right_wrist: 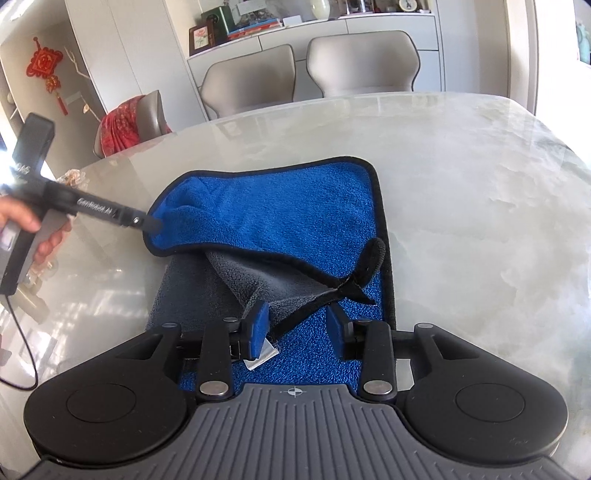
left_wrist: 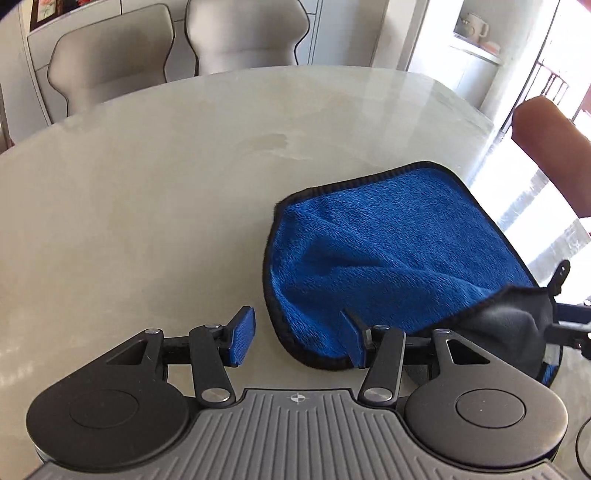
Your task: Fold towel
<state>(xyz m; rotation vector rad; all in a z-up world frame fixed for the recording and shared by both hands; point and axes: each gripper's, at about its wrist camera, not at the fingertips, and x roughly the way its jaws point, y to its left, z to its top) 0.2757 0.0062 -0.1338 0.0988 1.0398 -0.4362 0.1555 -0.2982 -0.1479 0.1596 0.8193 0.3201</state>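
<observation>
A blue towel (left_wrist: 388, 251) with a black hem and a grey underside lies on the pale marble table (left_wrist: 147, 192). In the right wrist view the towel (right_wrist: 295, 221) is partly folded over, its grey side (right_wrist: 229, 280) showing. My left gripper (left_wrist: 299, 336) is open at the towel's near left edge, one finger on the cloth, one on bare table; it also shows in the right wrist view (right_wrist: 147, 223) touching the folded edge. My right gripper (right_wrist: 297, 328) is open over the towel's near end, the black hem lying between its fingers. It shows in the left wrist view (left_wrist: 554, 314) at the towel's lifted grey corner.
Two grey chairs (right_wrist: 314, 74) stand behind the far table edge. A third chair with red cloth (right_wrist: 125, 125) is at the left. A white sideboard (right_wrist: 332, 33) with ornaments stands behind them. A white label (right_wrist: 262, 356) sticks out of the towel. The table edge runs close on the right (left_wrist: 491, 122).
</observation>
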